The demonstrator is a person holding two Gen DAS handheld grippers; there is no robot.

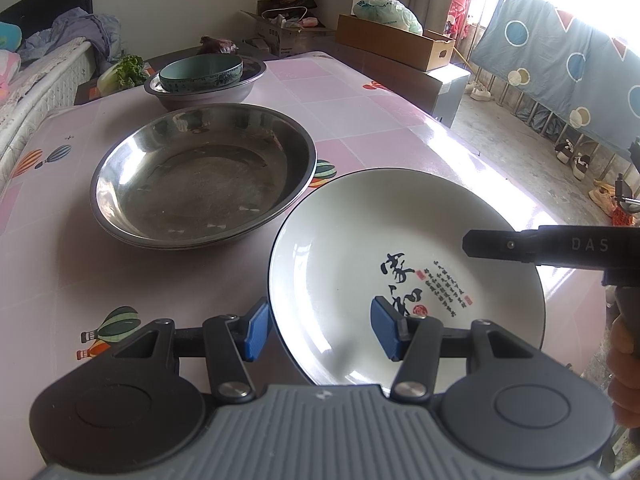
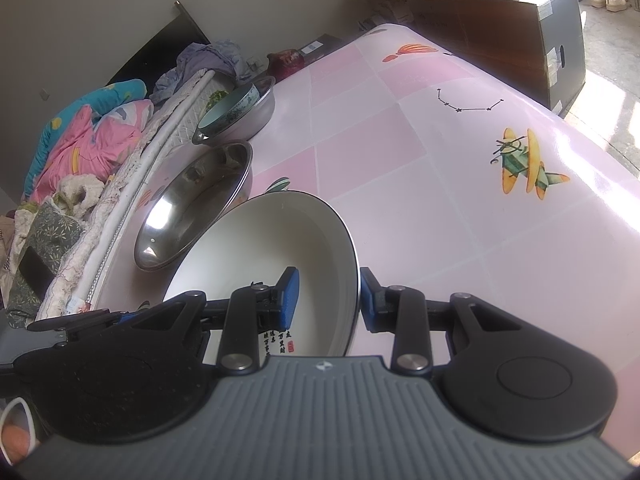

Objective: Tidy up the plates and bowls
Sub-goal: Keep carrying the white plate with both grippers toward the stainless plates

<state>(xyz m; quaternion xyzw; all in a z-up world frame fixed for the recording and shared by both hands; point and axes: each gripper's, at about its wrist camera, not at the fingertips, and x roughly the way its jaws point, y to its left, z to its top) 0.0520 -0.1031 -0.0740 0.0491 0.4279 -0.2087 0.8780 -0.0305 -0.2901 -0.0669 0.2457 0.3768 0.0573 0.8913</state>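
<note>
Pink table (image 1: 360, 128), teal bowl (image 1: 200, 74) in steel basin (image 1: 248, 88), both grippers straddle white plate (image 1: 340, 240) rim, grip unclear

Cardboard box (image 1: 404, 42) – plastic bag (image 1: 386, 10) atop (bedding (image 2: 88, 128) left) – hung blue sheet (image 1: 560, 68).

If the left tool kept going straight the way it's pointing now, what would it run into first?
Most likely the white plate: its near rim already sits between the left tool pads, so going on would slide the tool further over it. Beyond lies the steel basin, though depth is hard to judge.
</note>
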